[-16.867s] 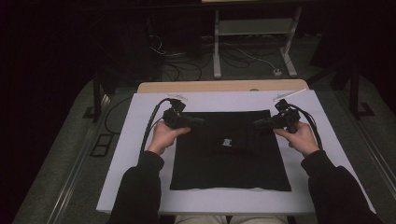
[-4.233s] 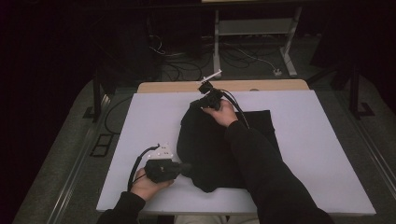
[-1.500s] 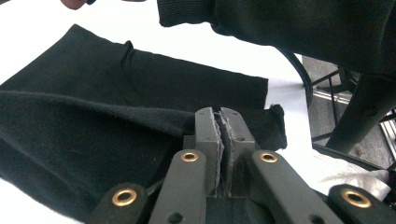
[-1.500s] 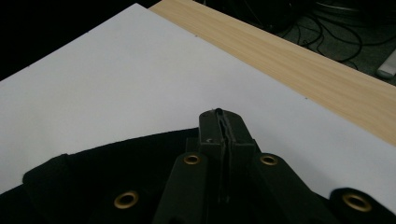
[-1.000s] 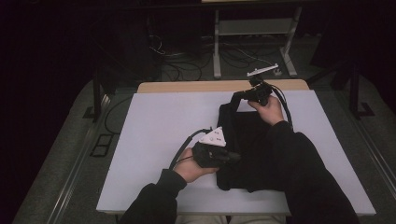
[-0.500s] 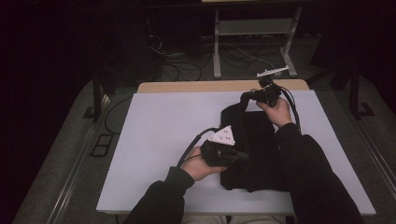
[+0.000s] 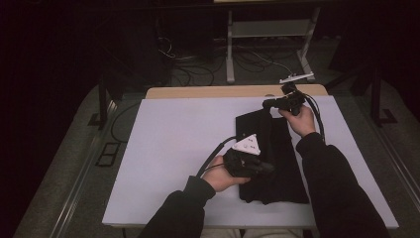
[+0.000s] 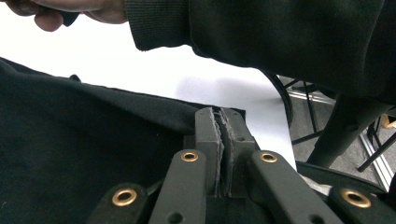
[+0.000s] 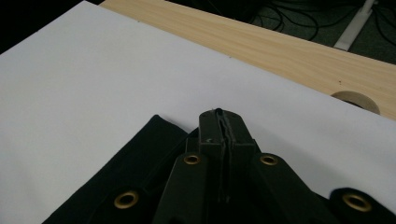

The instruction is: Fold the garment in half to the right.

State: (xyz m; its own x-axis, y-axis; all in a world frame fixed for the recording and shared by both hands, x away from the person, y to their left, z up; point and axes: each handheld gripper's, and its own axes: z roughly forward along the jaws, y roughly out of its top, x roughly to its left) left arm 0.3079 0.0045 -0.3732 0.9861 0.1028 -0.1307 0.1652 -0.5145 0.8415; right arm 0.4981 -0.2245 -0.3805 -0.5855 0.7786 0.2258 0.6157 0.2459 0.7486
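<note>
High view: left forearm, in a dark sleeve, entered from the bottom centre of the frame and slanted up to the right, hand wrapped around the left gripper (image 7: 265, 167) just below the middle of the picture. Gripper lay roughly level, nose aimed right, grey three-cornered plate (image 7: 248, 145) on top, cable looping off to the lower left. Pressed against the left edge of the black cloth (image 7: 277, 163), which lay folded into a tall narrow strip right of centre on the white table cover (image 7: 168, 148).

Right forearm rose along the right side of the frame, wrist bent inward, right hand (image 7: 300, 120) gripping the right gripper (image 7: 267, 104) at the upper right. Nose pointed left, at the top corner of the cloth, close to the wooden table edge (image 7: 208, 92) at the far side.

Left gripper view: jaws of the left gripper (image 8: 223, 122) drawn together with hardly a gap, a thin bit of the black cloth (image 8: 84, 154) seemingly caught between the pads; cloth spread across the left and lower frame. Dark sleeve of the other arm crossed the top.

Right gripper view: jaws of the right gripper (image 9: 219, 122) likewise closed tight, clamped on the cloth's (image 9: 140, 168) edge, cloth corner showing at lower left of centre. White cover across the left, wooden strip in the upper right.
</note>
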